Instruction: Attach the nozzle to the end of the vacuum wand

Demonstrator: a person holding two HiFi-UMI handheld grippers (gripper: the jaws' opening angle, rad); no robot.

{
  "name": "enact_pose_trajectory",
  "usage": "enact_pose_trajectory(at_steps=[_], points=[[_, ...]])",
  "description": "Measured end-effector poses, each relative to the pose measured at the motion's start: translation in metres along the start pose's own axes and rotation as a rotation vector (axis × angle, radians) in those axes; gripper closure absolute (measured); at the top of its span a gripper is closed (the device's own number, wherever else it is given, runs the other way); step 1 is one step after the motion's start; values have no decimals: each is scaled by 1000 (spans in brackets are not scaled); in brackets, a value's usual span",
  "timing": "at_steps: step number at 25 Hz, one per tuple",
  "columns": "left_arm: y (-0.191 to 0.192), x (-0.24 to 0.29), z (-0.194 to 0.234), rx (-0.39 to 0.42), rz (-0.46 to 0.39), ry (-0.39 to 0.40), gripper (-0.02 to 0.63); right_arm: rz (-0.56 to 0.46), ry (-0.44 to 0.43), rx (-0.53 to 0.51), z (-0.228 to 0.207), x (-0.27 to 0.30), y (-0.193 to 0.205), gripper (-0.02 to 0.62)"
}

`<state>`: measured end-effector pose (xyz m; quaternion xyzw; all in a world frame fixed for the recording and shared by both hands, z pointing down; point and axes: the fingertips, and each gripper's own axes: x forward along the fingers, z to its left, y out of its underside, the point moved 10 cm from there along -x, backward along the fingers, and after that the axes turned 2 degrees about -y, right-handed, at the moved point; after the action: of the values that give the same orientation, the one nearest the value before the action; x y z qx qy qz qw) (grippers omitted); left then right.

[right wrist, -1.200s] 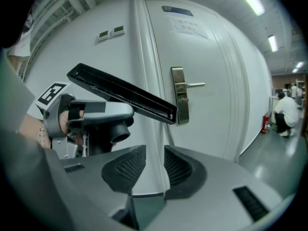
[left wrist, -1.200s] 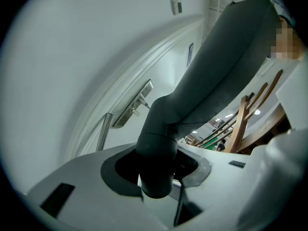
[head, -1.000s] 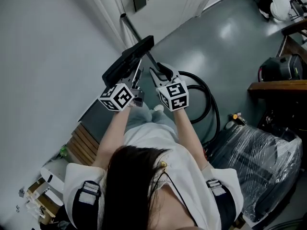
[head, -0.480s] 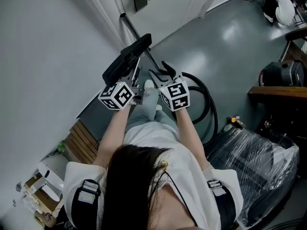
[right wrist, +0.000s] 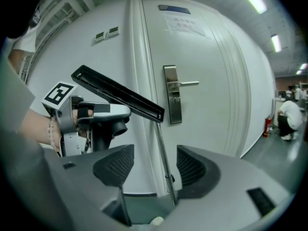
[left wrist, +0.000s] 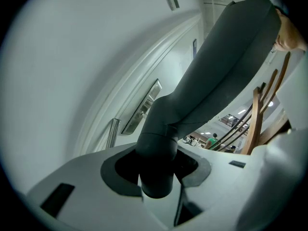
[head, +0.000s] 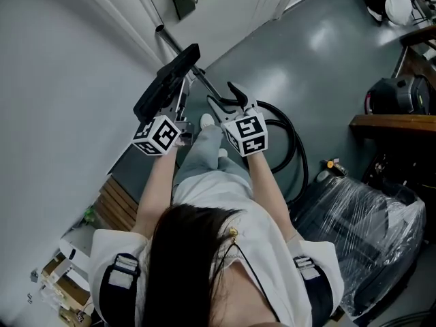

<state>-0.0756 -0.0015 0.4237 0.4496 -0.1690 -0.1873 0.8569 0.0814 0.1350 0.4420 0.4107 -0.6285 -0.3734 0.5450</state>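
Long dark nozzle (head: 167,84) aloft and tilted, before slim leaning wand (head: 172,41).

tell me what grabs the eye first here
The long black nozzle stands out against the pale wall, clamped by its neck in the left hand-held gripper. The right hand-held gripper has just been opening, with the thin metal wand standing in the gap between its jaws.
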Motion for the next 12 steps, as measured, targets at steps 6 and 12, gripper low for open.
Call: enact_pose_trajectory(at_steps=[6, 12], points=[[-2, 16, 13, -60, -2, 16, 443, 13, -8, -6, -14, 18, -6, 324], [-6, 37, 25, -119, -62, 47, 443, 13, -55, 8, -19, 51, -13, 319]])
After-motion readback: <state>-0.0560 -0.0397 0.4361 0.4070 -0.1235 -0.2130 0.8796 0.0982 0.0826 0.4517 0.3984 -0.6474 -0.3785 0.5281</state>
